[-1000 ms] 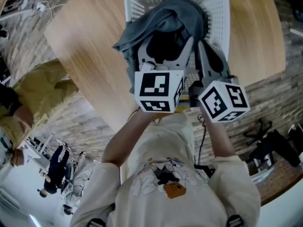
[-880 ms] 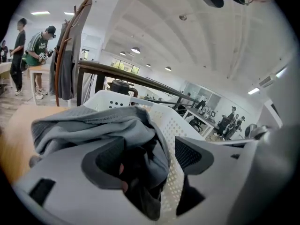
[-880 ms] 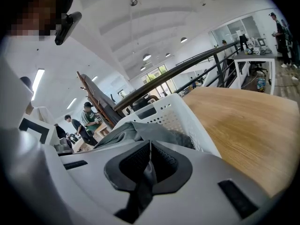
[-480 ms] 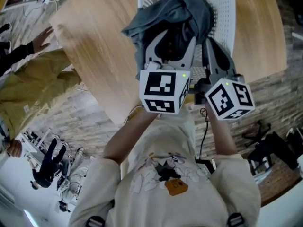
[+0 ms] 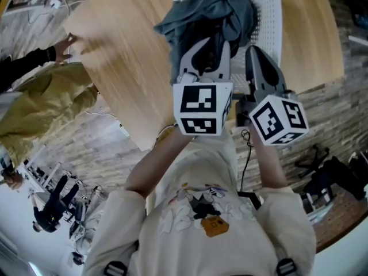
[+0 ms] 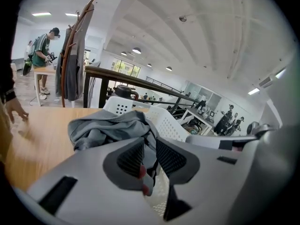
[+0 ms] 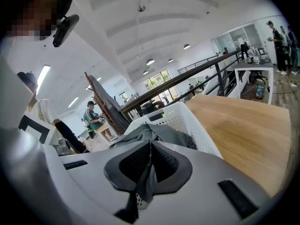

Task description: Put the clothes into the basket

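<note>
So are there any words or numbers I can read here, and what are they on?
No words or numbers can be read anywhere.
left cube: only black-and-white square patterns, no letters.
right cube: the same kind of pattern, no letters.
shirt: a cartoon picture; any print in it is too small to read.

Wooden table, bystander's hand

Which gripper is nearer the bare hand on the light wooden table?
Left. The left gripper, jaws just closing with the grey fabric garment between them, sits between the hand and the right gripper, which is farther right, shut on the same garment.
</note>
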The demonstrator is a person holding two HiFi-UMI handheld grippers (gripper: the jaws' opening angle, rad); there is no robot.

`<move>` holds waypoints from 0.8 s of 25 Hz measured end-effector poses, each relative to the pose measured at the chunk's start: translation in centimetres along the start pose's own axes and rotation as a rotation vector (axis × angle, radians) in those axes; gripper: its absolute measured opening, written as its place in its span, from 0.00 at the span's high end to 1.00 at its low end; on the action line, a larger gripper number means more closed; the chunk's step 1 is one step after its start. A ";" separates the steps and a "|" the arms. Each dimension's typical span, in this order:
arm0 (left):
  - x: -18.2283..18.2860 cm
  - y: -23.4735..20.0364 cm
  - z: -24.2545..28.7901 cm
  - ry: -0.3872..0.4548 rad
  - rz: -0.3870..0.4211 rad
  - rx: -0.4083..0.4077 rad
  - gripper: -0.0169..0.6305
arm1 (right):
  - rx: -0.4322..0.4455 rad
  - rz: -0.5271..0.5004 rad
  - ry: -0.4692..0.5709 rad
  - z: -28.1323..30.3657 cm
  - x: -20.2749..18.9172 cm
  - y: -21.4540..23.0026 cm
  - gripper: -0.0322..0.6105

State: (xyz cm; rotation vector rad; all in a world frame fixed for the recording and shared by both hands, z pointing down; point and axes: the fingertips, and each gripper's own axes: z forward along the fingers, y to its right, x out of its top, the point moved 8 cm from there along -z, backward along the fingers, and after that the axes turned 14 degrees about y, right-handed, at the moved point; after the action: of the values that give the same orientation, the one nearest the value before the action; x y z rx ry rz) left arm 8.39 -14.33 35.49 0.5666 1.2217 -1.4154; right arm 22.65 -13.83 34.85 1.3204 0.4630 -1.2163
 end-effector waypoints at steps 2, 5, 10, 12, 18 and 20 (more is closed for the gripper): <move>0.3 -0.2 -0.6 0.004 0.007 0.009 0.88 | -0.005 0.002 0.006 -0.4 -0.1 -0.7 0.91; 0.7 -0.3 -1.1 0.007 0.022 0.018 0.94 | -0.008 0.002 0.010 -0.8 -0.2 -1.1 0.91; 1.1 -0.2 -2.8 0.017 0.030 0.009 0.97 | 0.013 -0.014 0.003 -1.5 -0.6 -2.3 0.91; 1.0 -0.7 -3.8 0.012 0.027 0.011 0.97 | 0.023 -0.015 -0.001 -1.7 -1.0 -3.1 0.91; 0.2 -2.9 -6.7 -0.001 0.015 0.053 0.97 | 0.063 -0.021 -0.012 -2.2 -2.1 -5.2 0.91; 0.1 -3.5 -7.7 0.002 0.004 0.065 0.97 | 0.090 -0.039 -0.020 -2.5 -2.3 -6.1 0.91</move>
State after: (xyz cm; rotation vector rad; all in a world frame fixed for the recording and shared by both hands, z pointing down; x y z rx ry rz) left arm 2.86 -8.14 33.95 0.6154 1.1792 -1.4553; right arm 17.42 -9.48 33.21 1.3795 0.4248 -1.2943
